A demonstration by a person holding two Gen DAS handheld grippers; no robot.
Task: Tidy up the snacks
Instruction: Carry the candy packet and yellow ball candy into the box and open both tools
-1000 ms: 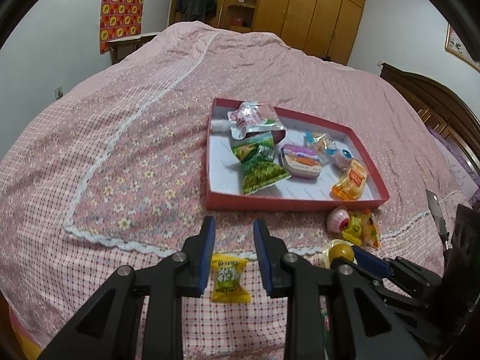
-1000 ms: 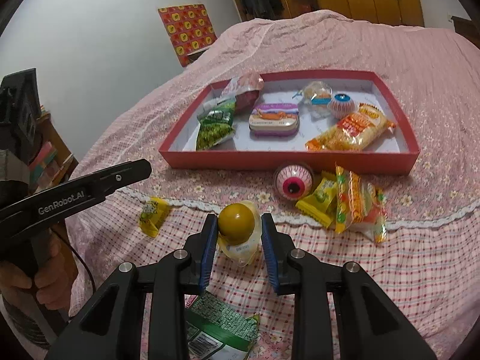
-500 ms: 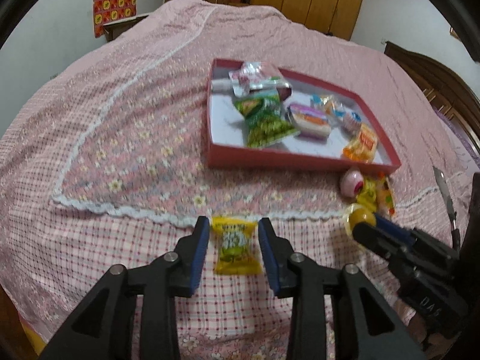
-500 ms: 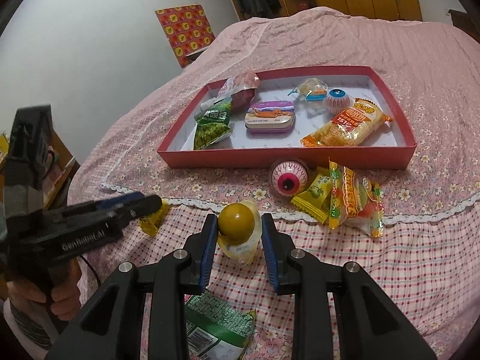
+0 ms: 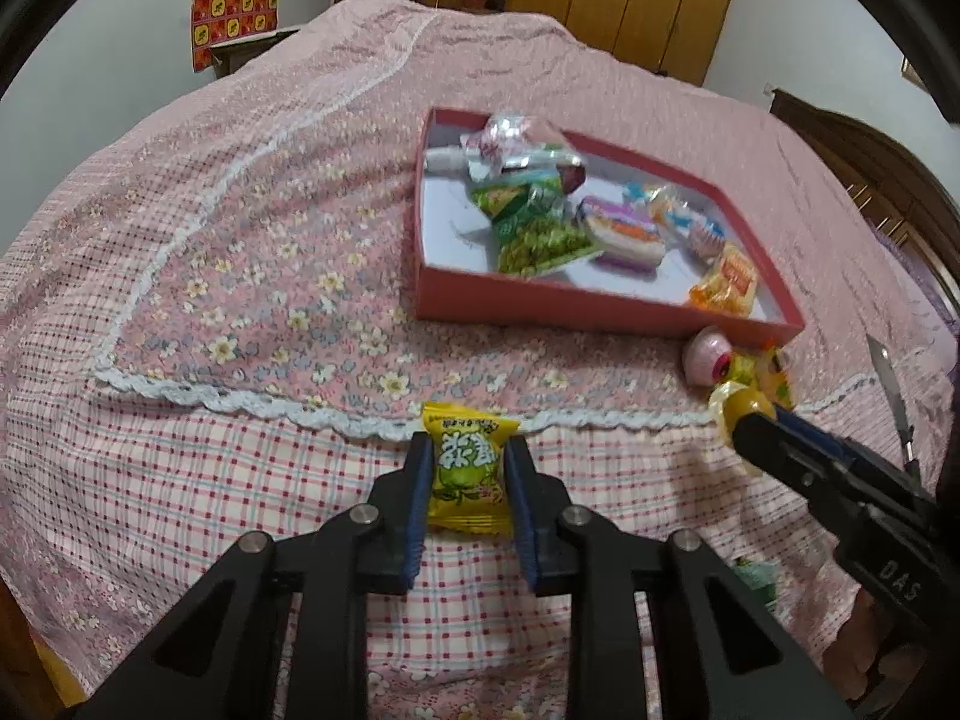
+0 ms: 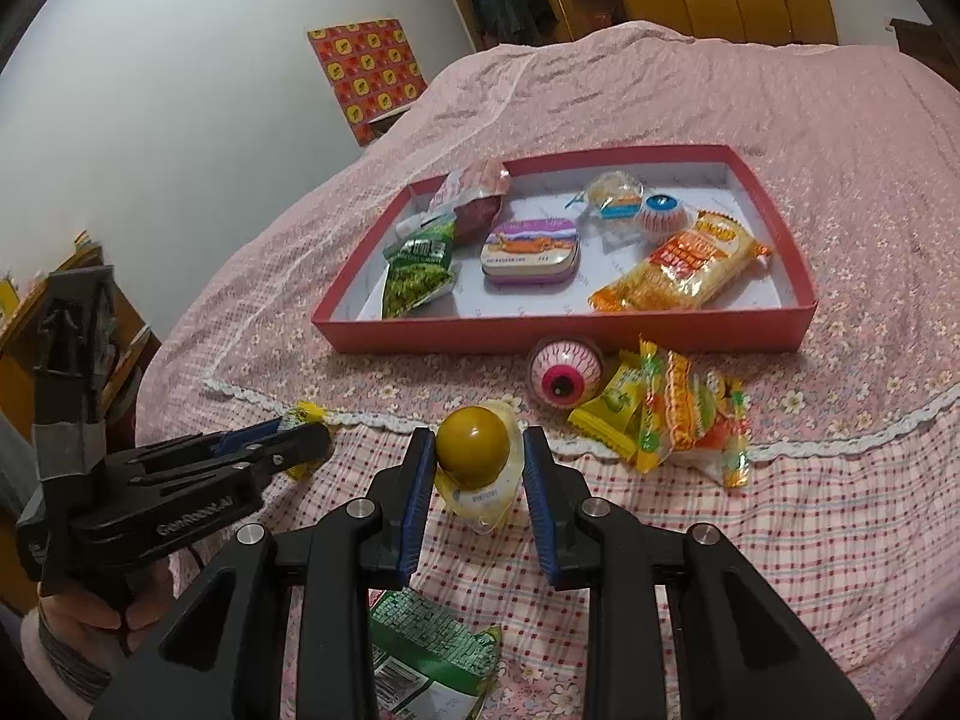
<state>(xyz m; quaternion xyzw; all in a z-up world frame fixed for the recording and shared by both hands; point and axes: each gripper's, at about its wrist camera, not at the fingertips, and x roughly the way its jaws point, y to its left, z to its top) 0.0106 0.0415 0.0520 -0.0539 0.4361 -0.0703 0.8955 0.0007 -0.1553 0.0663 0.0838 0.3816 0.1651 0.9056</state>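
The left tongs [image 5: 467, 468] have come down over the yellow candy packet [image 5: 467, 468] on the bed and just closed: a second ago the packet lay loose between spread pads, and now both blue pads [image 5: 419, 504] press its sides. Seen from the right, those tongs have sunk from mid-air to the bedspread [image 6: 840, 510], covering most of the packet.

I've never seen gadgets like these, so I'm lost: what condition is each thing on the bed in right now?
Left hand-held gripper: shut on the yellow candy packet.
Right hand-held gripper: pads either side of the yolk-like ball packet; contact unclear.
Red tray: lidless, partly filled.
Tin box: closed, in the tray.
Pink eyeball candy: outside the tray.
Green packet: lying on the bedspread.
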